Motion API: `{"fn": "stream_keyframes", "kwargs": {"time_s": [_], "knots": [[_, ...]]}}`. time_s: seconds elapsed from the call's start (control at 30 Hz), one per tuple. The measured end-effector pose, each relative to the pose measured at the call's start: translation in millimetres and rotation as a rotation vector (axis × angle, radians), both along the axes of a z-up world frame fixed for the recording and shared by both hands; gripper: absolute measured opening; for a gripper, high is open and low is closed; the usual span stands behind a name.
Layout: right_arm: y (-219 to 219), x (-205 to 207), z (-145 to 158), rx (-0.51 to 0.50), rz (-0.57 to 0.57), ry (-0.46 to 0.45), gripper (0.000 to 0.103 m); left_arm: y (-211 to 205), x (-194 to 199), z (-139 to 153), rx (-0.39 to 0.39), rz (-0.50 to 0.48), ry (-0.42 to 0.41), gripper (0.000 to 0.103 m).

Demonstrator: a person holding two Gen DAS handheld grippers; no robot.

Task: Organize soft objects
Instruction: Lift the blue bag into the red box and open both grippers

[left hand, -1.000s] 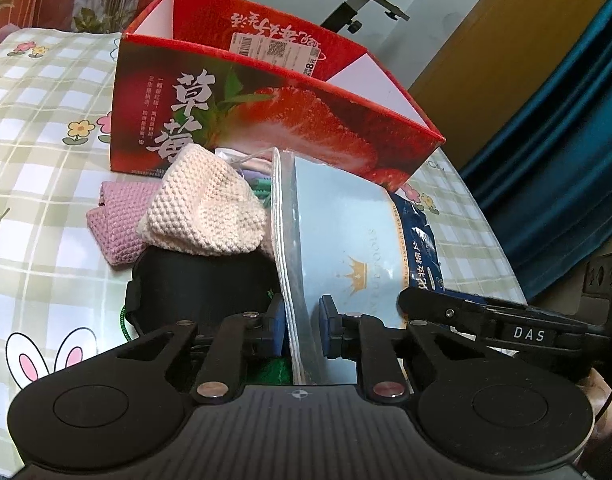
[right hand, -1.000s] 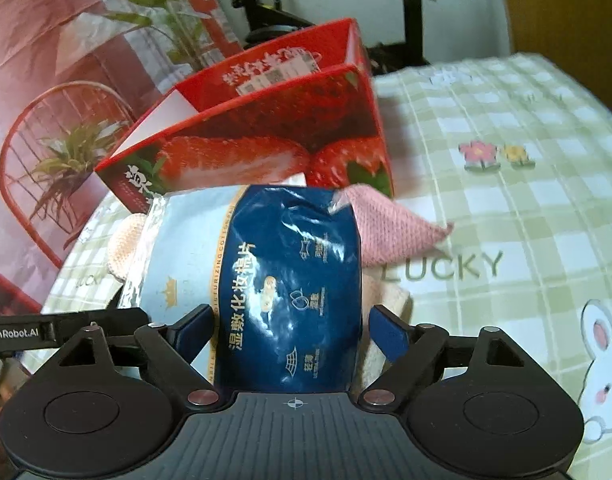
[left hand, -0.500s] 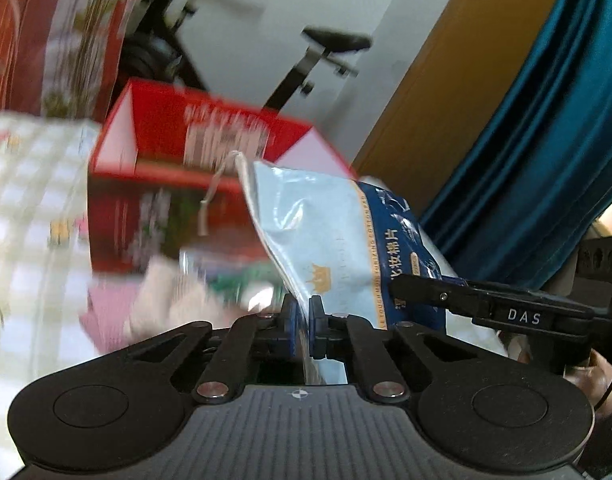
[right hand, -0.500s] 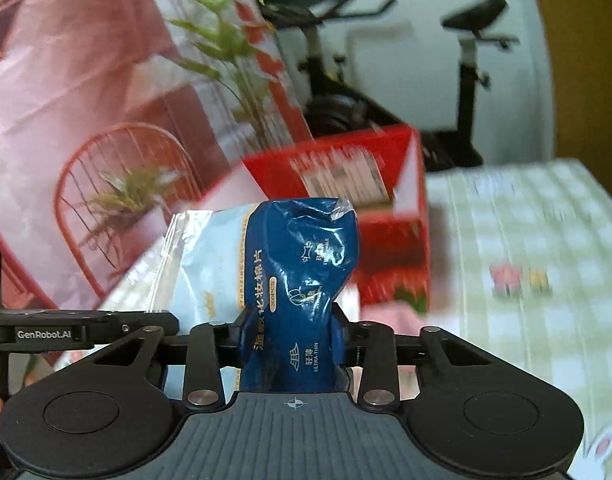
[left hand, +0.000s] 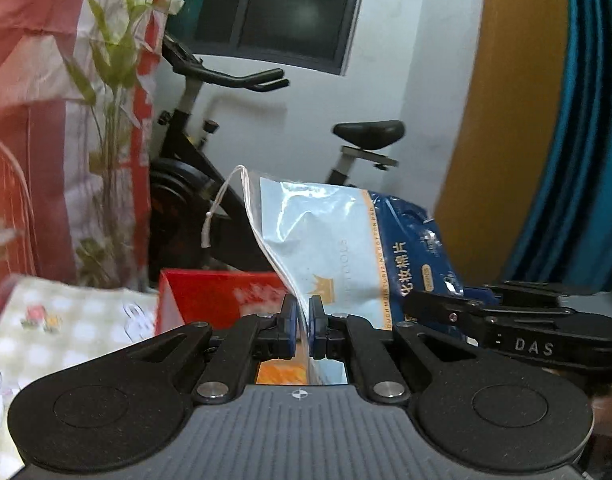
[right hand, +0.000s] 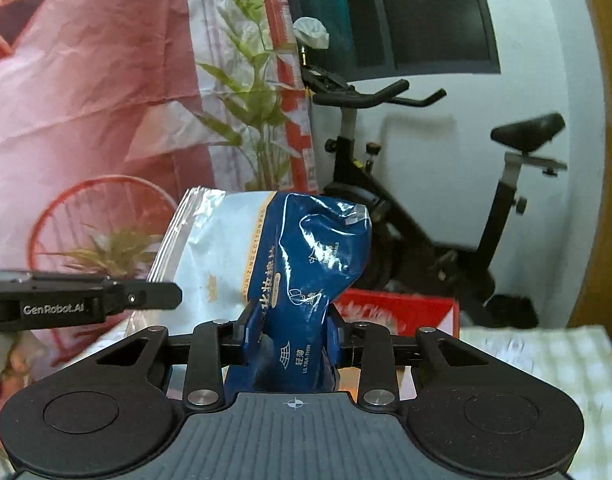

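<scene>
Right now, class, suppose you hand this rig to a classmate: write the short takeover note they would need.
Left hand-held gripper: shut on the pale, clear edge of the blue and silver plastic cotton-pad bag.
Right hand-held gripper: shut on the same bag's dark blue end.
Position: bag held in the air between both grippers, above the red strawberry-print cardboard box on the green checked tablecloth.
Done: bag lifted.
Left: probably lower it into the box and release; other soft items are out of view.

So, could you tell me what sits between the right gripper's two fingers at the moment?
In the right wrist view, the right gripper is shut on the dark blue end of the cotton pad bag, bunching it; nothing else lies between the fingers.
</scene>
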State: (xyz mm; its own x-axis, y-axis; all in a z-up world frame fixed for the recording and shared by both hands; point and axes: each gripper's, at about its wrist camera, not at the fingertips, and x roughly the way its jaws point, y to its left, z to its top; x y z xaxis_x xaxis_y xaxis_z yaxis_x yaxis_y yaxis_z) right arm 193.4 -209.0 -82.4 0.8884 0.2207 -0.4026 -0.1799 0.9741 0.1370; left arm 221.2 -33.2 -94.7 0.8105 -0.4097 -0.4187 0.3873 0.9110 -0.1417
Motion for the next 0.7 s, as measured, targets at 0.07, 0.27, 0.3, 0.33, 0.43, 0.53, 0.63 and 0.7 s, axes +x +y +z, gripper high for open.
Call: {"fn": "stream_keyframes", "kwargs": {"time_s": [0.07, 0.27, 0.3, 0.33, 0.43, 0.53, 0.63, 0.7], "knots": [[2, 18, -9, -0.020, -0.016, 0.023, 0.030, -6, 20, -10, 0.021, 0.010, 0.038, 0.007], [6, 59, -57, -0.050, -0.043, 0.206, 0.030, -9, 60, -52, 0.011, 0.016, 0.268, 0.007], [6, 62, -65, -0.050, -0.046, 0.233, 0.030, -9, 64, -59, 0.013, 0.012, 0.295, 0.007], [6, 64, -73, -0.049, -0.051, 0.255, 0.030, -8, 66, -63, 0.014, 0.007, 0.314, 0.007], [5, 67, -87, -0.047, -0.074, 0.300, 0.031, -8, 72, -73, 0.031, -0.007, 0.345, 0.009], [6, 68, -93, -0.071, -0.093, 0.325, 0.035, -9, 71, -75, 0.065, -0.005, 0.353, 0.032], [8, 62, -93, -0.122, -0.125, 0.316, 0.048, -2, 68, -69, 0.053, -0.002, 0.317, 0.059], [6, 56, -90, -0.125, -0.127, 0.300, 0.055, 1, 62, -64, 0.042, -0.008, 0.312, 0.059]]}}
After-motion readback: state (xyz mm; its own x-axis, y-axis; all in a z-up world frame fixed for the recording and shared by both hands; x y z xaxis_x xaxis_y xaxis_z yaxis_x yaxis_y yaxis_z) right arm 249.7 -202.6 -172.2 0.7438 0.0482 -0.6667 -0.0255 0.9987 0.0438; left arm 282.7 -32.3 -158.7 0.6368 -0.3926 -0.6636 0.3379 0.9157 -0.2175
